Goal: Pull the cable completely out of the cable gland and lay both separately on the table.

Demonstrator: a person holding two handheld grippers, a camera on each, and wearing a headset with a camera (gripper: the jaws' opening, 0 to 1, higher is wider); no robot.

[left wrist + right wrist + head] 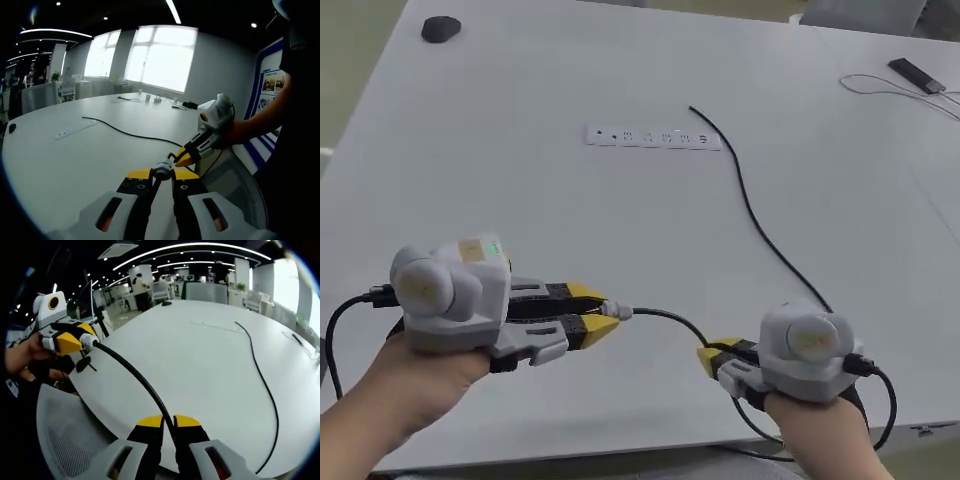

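My left gripper point(608, 315) is shut on a small grey-white cable gland point(618, 312), which sits between its yellow tips point(162, 175) in the left gripper view. A black cable point(670, 318) leaves the gland and runs right to my right gripper point(706, 356), which is shut on it a short way along point(168, 421). The rest of the cable point(752, 212) lies in a long curve across the white table point(520, 180) toward the far middle. Both grippers hover over the table's near edge, facing each other. In the right gripper view the gland point(89, 340) still has the cable in it.
A white power strip point(653, 138) lies at the table's middle, near the cable's far end. A black mouse point(441, 29) sits far left. A dark device with a thin white lead point(917, 75) lies far right. A mesh chair point(65, 440) stands below the table's near edge.
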